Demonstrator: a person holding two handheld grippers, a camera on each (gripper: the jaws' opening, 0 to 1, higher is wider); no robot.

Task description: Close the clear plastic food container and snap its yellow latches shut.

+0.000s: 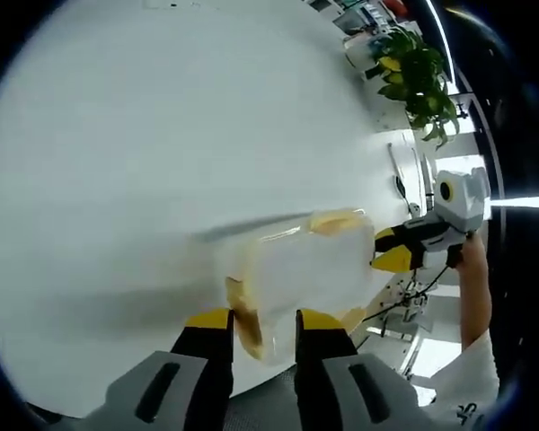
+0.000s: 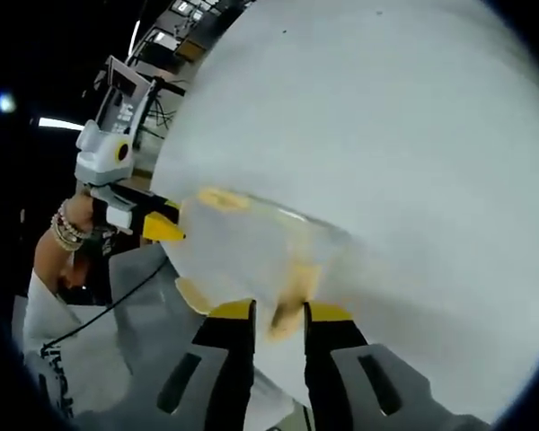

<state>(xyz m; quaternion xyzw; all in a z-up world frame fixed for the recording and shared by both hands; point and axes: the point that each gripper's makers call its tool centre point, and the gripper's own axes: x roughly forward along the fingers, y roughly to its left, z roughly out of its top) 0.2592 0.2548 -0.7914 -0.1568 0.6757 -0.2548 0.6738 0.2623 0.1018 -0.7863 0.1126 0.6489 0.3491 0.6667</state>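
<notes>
The clear plastic food container (image 1: 301,269) rests on the white table (image 1: 162,135), blurred, with yellow latches (image 1: 337,220) on its sides. My left gripper (image 1: 263,325) holds its near end, the jaws narrowly apart with a yellow latch (image 1: 243,321) and the container's edge between them. My right gripper (image 1: 388,250) comes in from the right and pinches the opposite end. In the right gripper view the container (image 2: 251,247) lies ahead; my right gripper (image 2: 280,314) is shut around a yellow latch (image 2: 289,316), and my left gripper (image 2: 162,223) meets the far end.
A green potted plant (image 1: 418,76) stands at the table's far edge. The table's near edge (image 1: 269,386) runs just under my left gripper. A person's hand with bracelets (image 2: 65,229) and white sleeve (image 2: 72,359) are at the left, with a black cable nearby.
</notes>
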